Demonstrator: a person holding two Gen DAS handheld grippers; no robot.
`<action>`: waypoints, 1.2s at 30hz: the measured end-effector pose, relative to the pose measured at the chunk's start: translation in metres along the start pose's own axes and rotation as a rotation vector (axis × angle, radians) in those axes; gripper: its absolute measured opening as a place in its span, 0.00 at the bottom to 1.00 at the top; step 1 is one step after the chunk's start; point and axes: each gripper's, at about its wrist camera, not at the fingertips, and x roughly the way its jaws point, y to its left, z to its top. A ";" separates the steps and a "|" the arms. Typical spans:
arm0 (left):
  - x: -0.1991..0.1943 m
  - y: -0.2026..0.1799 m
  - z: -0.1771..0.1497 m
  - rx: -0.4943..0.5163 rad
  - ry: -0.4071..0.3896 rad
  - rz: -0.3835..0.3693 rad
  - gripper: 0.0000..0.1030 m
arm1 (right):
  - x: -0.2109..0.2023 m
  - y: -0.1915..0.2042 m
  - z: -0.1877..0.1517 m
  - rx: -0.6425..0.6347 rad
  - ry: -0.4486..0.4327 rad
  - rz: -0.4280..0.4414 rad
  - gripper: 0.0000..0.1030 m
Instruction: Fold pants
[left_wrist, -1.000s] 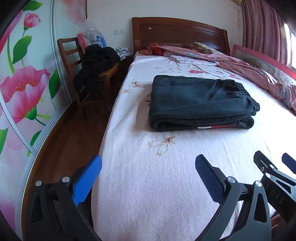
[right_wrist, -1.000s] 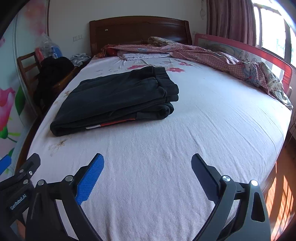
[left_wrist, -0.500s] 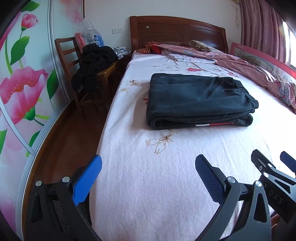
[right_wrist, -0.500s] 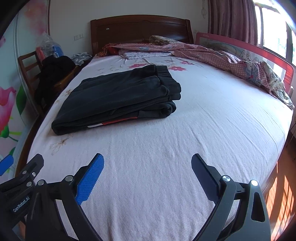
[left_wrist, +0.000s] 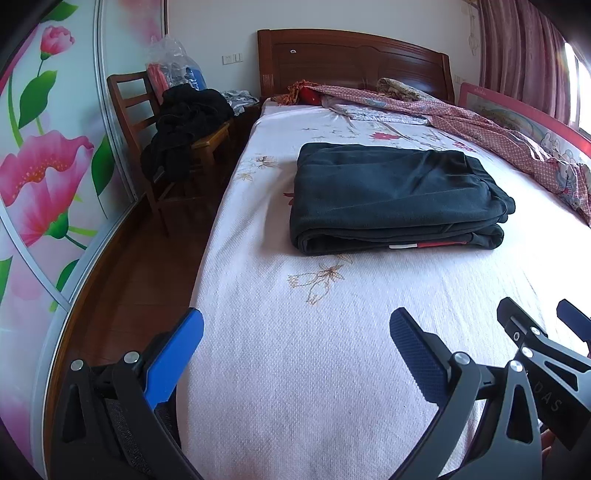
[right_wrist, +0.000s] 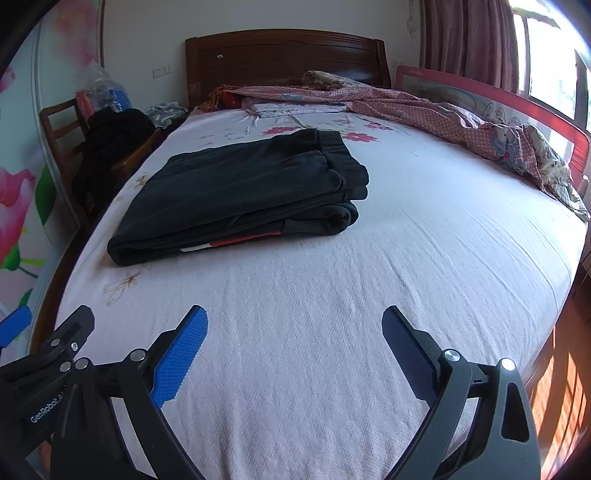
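The dark pants (left_wrist: 391, 195) lie folded in a flat stack on the white bed sheet (left_wrist: 295, 369), a red and white stripe showing at the near edge. In the right wrist view the same pants (right_wrist: 236, 192) sit left of centre. My left gripper (left_wrist: 295, 332) is open above the bed's foot end, well short of the pants, nothing between its blue pads. My right gripper (right_wrist: 293, 325) is open too, empty and apart from the pants. The right gripper's tip (left_wrist: 532, 332) shows at the lower right of the left wrist view.
A wooden chair (left_wrist: 147, 122) heaped with dark clothes stands left of the bed. A wooden headboard (left_wrist: 351, 62) is at the far end. A pink patterned quilt (right_wrist: 461, 122) lies along the right side by a red bed rail (right_wrist: 517, 107). A floral wardrobe door (left_wrist: 44, 166) lines the left.
Both grippers have tilted or drawn back slightly, so the pants sit a little higher and nearer in each view. The pants themselves have not moved. Both grippers stay open.
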 end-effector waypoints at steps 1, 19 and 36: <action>0.000 0.000 0.000 -0.001 0.000 0.001 0.98 | 0.000 0.001 0.000 -0.001 0.000 0.001 0.92; -0.013 0.008 0.018 -0.055 0.017 -0.068 0.98 | 0.004 -0.006 -0.003 0.019 0.053 0.017 0.92; -0.022 0.014 0.013 -0.056 -0.012 0.034 0.98 | 0.010 -0.011 -0.008 0.015 0.094 -0.012 0.92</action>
